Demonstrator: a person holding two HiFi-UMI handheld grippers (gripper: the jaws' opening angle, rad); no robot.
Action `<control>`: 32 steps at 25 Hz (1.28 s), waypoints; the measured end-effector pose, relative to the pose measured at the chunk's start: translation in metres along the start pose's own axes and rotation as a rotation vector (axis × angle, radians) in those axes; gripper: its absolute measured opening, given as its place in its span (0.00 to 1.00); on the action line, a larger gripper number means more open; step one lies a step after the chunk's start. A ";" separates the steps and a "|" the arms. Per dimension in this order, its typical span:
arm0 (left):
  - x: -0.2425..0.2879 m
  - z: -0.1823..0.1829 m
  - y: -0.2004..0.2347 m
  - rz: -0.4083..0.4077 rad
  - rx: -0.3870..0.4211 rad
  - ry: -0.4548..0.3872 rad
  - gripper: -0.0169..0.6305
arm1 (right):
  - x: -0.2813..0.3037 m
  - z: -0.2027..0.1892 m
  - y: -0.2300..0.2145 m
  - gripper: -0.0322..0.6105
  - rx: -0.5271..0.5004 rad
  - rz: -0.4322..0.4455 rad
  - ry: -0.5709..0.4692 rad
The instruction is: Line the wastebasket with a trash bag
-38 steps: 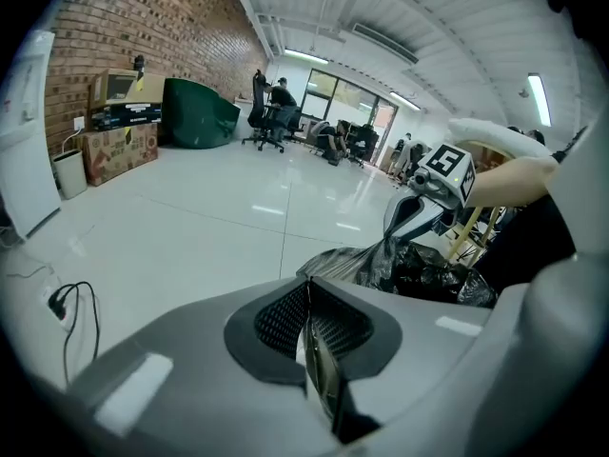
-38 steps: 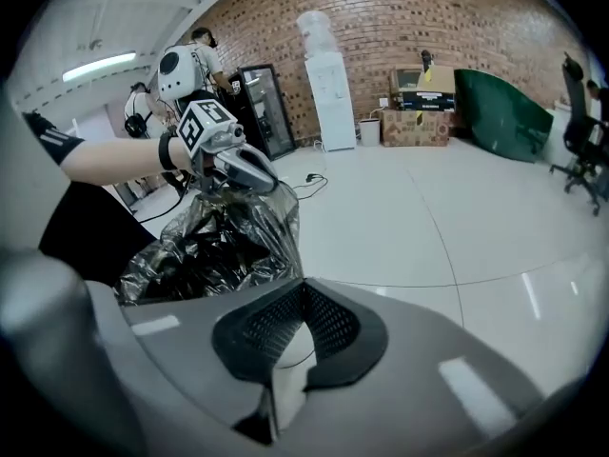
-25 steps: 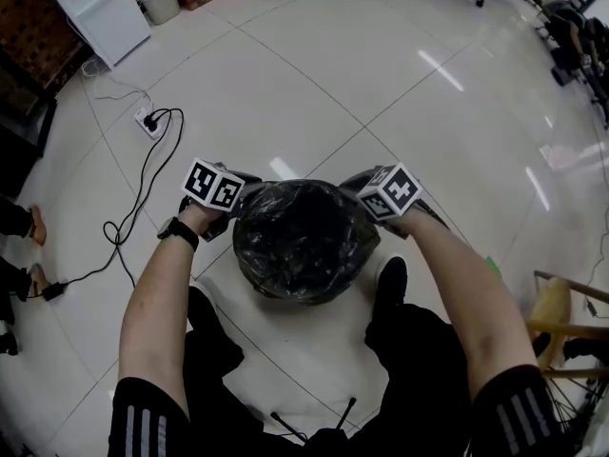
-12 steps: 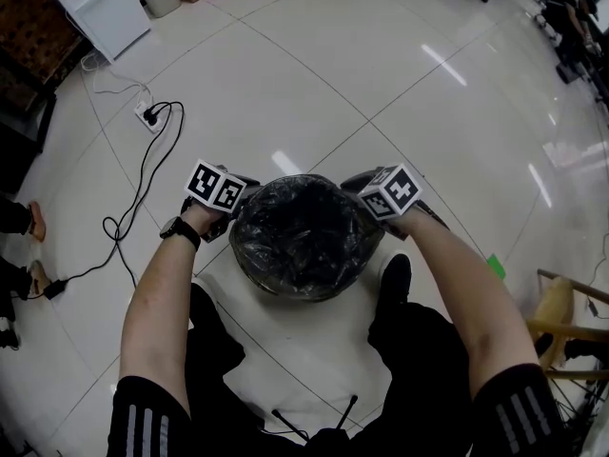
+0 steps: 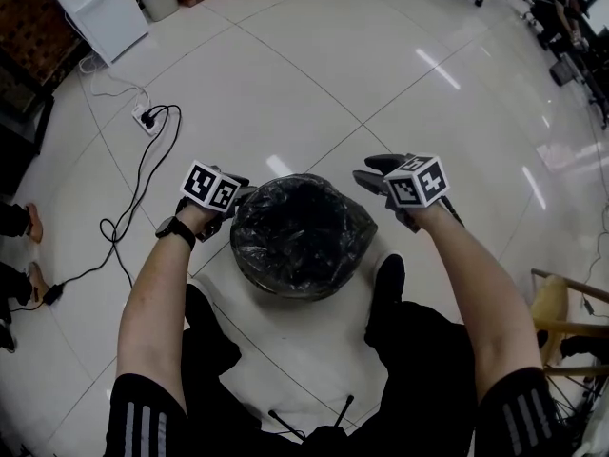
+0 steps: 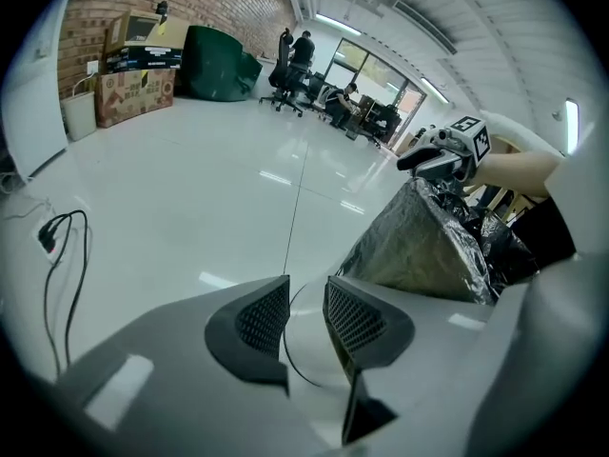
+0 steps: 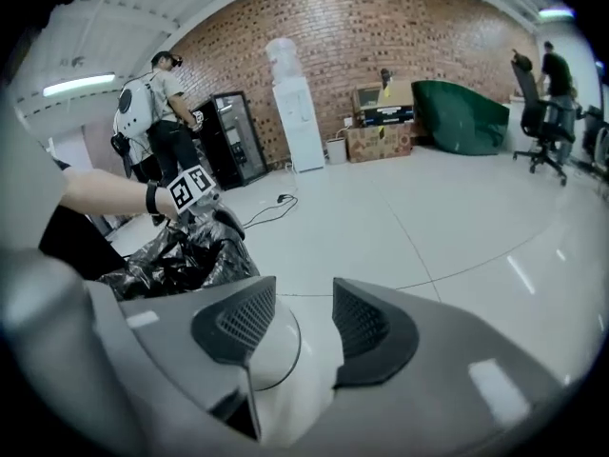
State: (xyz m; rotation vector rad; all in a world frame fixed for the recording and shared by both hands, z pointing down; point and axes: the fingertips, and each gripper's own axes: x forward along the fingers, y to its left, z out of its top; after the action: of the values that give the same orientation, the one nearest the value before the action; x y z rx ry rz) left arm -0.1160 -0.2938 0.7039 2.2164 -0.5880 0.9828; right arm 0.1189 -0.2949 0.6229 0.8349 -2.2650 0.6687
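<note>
Twice let go just now: spread left gripper [image 5: 240,194] jaws beside trash bag [image 5: 303,231] rim, spread right gripper [image 5: 369,173] wider, drew it off rightward (nothing between either pair); left bag draped over wastebasket [image 5: 285,288] on floor [image 5: 285,84].

The right hand-held gripper [image 7: 304,298] has just been opening its jaws, nothing between them, near the black trash bag [image 7: 181,255].

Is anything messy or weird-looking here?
Nothing is spilled or broken. The black trash bag is crinkly around its opening, and a loose black cable snakes across the floor near it, where someone could trip.
</note>
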 end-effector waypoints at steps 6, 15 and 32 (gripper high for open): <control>-0.032 0.012 0.009 0.071 0.004 -0.044 0.23 | -0.028 0.015 0.033 0.36 -0.119 0.037 0.007; -0.108 -0.001 -0.035 0.051 0.122 -0.003 0.23 | -0.066 0.004 0.126 0.40 -0.411 0.210 0.152; -0.094 -0.114 -0.150 -0.031 0.343 0.255 0.35 | -0.058 -0.095 0.155 0.44 -0.388 0.229 0.375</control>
State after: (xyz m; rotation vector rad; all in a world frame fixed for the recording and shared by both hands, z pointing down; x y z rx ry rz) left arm -0.1379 -0.0955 0.6350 2.3284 -0.2836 1.4096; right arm 0.0804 -0.1084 0.6096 0.2419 -2.0606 0.4189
